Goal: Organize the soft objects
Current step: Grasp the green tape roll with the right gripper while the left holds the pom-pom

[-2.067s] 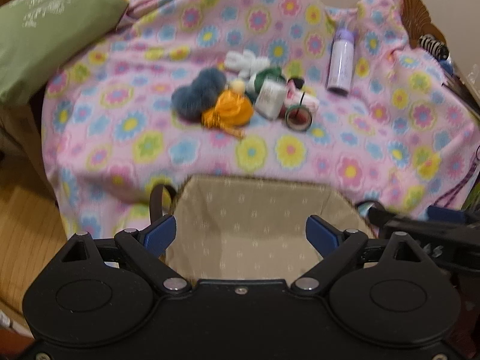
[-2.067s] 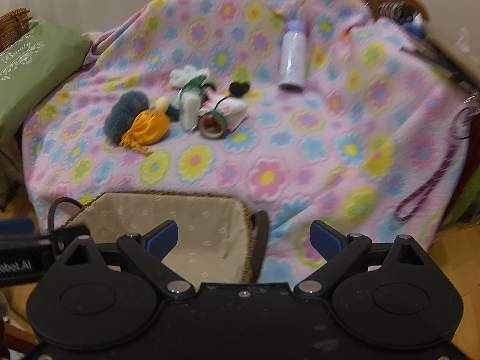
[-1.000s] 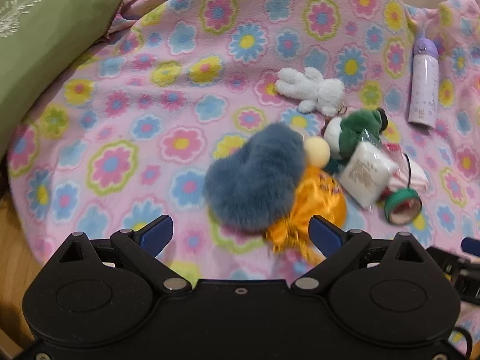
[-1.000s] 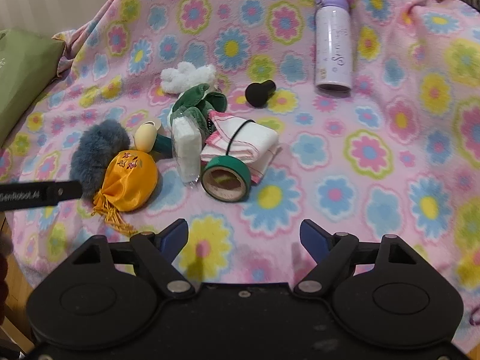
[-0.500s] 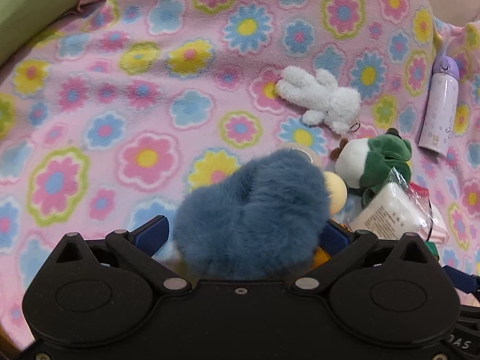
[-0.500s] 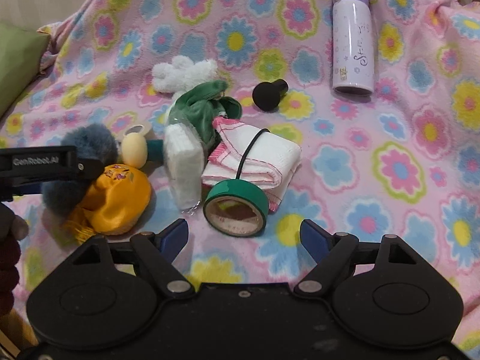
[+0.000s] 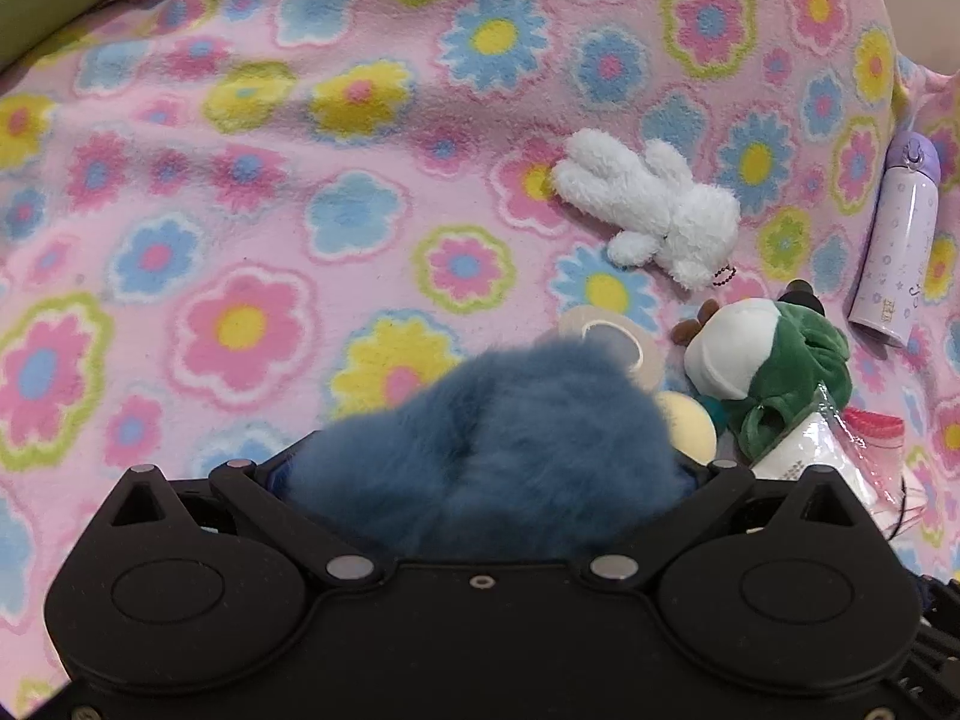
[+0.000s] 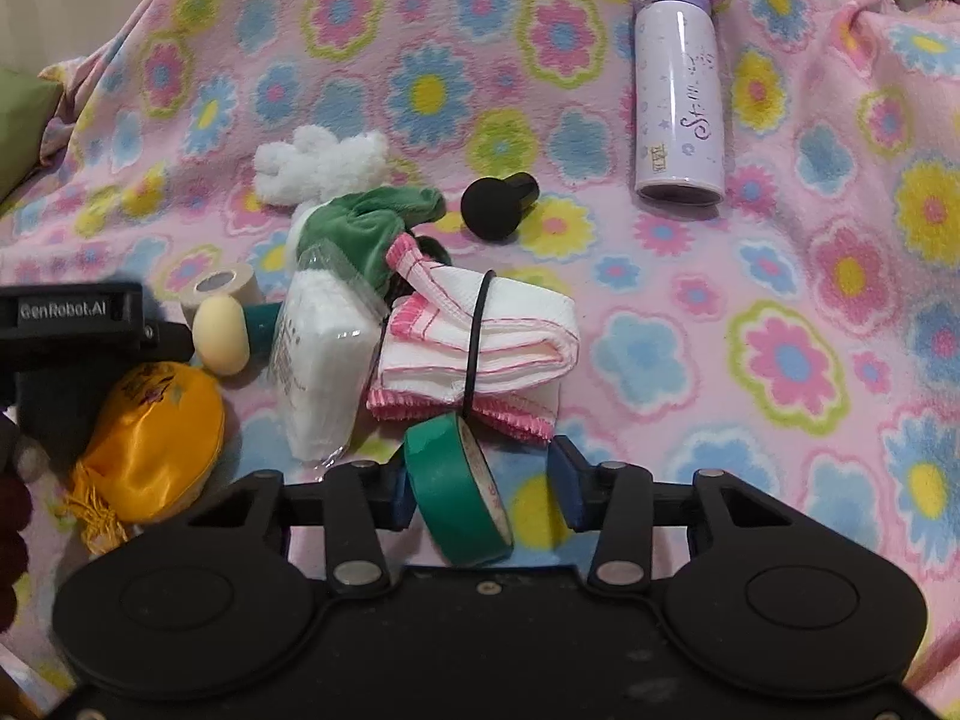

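My left tongs (image 7: pixel 480 474) sit low in the middle of the left wrist view, their jaws on either side of the blue fluffy pompom (image 7: pixel 486 450), whose long fur spills over both pads and hides them; I cannot tell whether they are pressing it or merely around it. The pompom is a rounded, slate-blue mound with a crease down its middle.

My right tongs (image 8: pixel 480 489) stand apart at the bottom centre of the right wrist view, with the green tape roll (image 8: pixel 459 492) tilted on edge between them, touching the left pad and clear of the right one.

Just beyond the roll lies a folded white cloth with pink edging (image 8: pixel 480 354), banded by a black hair tie (image 8: pixel 474 342). Left of it are a clear-wrapped white packet (image 8: pixel 318 360), a cream egg-shaped piece (image 8: pixel 221 333) and an orange satin pouch (image 8: pixel 156 432). Above them lie a green plush toy (image 8: pixel 366 228) and a white plush rabbit (image 7: pixel 654 204). Toward the upper right a lilac bottle (image 8: pixel 678 96) lies on the pink flowered blanket (image 8: pixel 780 300).
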The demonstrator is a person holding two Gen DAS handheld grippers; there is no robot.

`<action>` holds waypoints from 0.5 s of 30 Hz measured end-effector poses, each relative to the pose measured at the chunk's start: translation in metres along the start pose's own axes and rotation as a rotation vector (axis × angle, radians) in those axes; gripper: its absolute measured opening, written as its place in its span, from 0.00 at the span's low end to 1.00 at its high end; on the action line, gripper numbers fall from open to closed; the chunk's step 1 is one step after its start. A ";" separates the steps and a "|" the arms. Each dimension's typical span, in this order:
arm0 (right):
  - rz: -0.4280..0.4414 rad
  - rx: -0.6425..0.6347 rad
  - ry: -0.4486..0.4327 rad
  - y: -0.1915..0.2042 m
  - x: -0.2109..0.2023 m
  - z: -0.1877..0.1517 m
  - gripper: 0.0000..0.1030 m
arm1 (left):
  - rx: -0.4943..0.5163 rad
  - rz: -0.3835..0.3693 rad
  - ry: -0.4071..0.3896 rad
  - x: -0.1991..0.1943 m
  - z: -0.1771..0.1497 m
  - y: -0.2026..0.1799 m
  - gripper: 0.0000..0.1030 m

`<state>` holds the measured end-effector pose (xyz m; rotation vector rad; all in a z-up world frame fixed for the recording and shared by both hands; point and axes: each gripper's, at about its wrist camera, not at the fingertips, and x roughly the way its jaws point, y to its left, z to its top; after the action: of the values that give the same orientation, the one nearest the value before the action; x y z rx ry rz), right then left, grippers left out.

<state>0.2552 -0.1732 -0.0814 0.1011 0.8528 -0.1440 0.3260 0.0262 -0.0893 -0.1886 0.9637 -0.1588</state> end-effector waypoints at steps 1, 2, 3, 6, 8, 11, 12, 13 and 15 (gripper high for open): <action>-0.003 0.001 -0.003 -0.001 0.000 0.000 0.35 | 0.001 0.001 -0.001 0.001 0.000 0.000 0.97; -0.011 0.000 -0.005 -0.003 0.000 0.000 0.33 | 0.001 0.000 -0.001 0.001 0.000 0.000 0.97; -0.007 0.002 -0.006 -0.004 -0.001 0.000 0.32 | -0.002 -0.003 0.000 0.001 0.001 0.001 0.97; 0.015 0.031 -0.004 -0.012 -0.005 -0.002 0.27 | 0.001 -0.010 0.010 0.002 0.003 0.001 0.97; 0.033 0.057 -0.012 -0.020 -0.006 -0.001 0.27 | 0.001 -0.020 0.015 0.002 0.004 0.002 0.96; 0.038 0.122 -0.009 -0.037 -0.004 0.001 0.30 | 0.000 -0.032 0.019 0.001 0.004 0.004 0.96; 0.032 0.140 -0.008 -0.044 -0.003 0.002 0.34 | -0.003 -0.035 0.021 0.000 0.004 0.004 0.96; 0.023 0.151 -0.012 -0.049 -0.002 0.002 0.37 | -0.006 -0.037 0.022 0.000 0.004 0.005 0.96; -0.004 0.167 -0.024 -0.061 -0.004 0.003 0.39 | -0.013 -0.038 0.023 -0.001 0.004 0.005 0.96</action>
<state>0.2453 -0.2336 -0.0784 0.2534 0.8160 -0.2197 0.3288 0.0315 -0.0877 -0.2181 0.9851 -0.1903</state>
